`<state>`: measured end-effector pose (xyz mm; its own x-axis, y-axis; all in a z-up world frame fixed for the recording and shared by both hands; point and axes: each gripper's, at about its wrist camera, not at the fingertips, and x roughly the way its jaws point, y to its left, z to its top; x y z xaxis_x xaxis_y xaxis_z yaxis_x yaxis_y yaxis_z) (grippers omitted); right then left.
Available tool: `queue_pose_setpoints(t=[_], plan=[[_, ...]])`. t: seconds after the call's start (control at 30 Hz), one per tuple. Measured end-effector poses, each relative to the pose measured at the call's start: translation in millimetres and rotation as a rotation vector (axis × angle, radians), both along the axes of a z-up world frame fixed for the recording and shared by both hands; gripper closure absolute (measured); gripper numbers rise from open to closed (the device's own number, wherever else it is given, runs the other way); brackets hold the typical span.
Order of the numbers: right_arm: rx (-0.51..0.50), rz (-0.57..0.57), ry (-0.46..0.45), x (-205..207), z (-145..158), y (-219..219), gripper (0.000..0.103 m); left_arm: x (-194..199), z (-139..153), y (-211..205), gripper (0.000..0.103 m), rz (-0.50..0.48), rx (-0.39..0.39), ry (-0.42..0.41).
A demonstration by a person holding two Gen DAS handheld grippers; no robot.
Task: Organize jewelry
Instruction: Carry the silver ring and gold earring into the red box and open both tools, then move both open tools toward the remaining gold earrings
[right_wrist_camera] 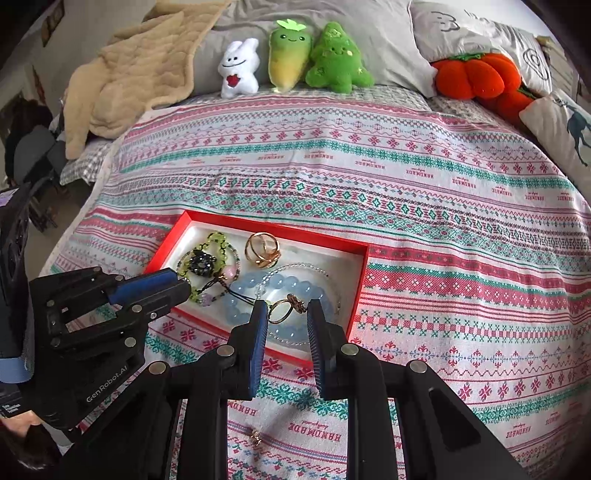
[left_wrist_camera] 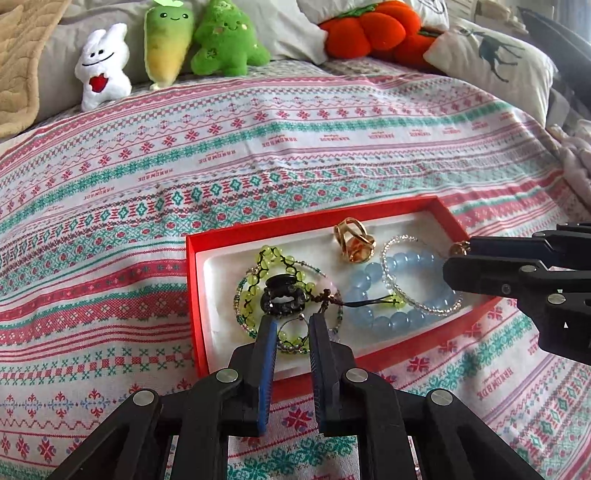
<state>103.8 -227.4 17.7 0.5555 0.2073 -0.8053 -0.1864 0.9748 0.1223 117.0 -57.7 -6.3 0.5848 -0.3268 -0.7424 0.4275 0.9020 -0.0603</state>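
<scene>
Left wrist view: the left gripper [left_wrist_camera: 293, 325] hangs over the red box [left_wrist_camera: 258, 226] near the bed's front edge, jaws slightly parted and empty above the green bead bracelet [left_wrist_camera: 275, 258].

Right wrist view: the right gripper [right_wrist_camera: 286, 315] pinches a gold ring [right_wrist_camera: 282, 308] above the blue bead bracelet [right_wrist_camera: 258, 291], likely to drop it inside; another ring [right_wrist_camera: 255, 438] lies on the bedspread [right_wrist_camera: 443, 206].

Patterned bedspread [right_wrist_camera: 406, 177], plush toys [right_wrist_camera: 291, 55], pillows [right_wrist_camera: 476, 33]
</scene>
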Motion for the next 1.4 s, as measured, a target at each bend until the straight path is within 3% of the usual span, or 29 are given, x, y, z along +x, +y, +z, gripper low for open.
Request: queue_pose_setpoints(t=[0.23, 0.33, 0.4, 0.53, 0.63, 0.7, 0.9, 1.1, 1.4], plan=[[0.002, -0.011, 0.008, 7, -4, -6, 0.08, 1, 0, 3, 0.087, 0.0, -0.012, 0.013], [0.003, -0.012, 0.009, 8, -4, -5, 0.08, 0, 1, 5, 0.077, 0.004, -0.012, 0.013], [0.009, -0.011, 0.01, 7, -4, -5, 0.079, -1, 3, 6, 0.065, 0.003, -0.016, 0.015], [0.023, -0.007, 0.013, 6, -3, -6, 0.079, -7, 7, 7, 0.059, -0.002, -0.01, 0.009], [0.03, -0.007, 0.012, 4, 0, -8, 0.071, -11, 9, 9, 0.049, -0.005, -0.013, 0.012], [0.045, -0.012, 0.005, 0, 3, -10, 0.06, -15, 11, 11, 0.043, -0.004, -0.015, 0.015], [0.058, -0.016, -0.007, -13, 13, -16, 0.057, -28, 13, 16, 0.031, -0.002, 0.008, 0.024], [0.042, -0.024, 0.008, -30, 15, -20, 0.048, -41, 9, 22, 0.018, 0.038, 0.049, 0.065], [0.016, -0.035, 0.049, -54, 9, -24, 0.041, -61, -9, 25, 0.012, 0.042, 0.157, 0.118]])
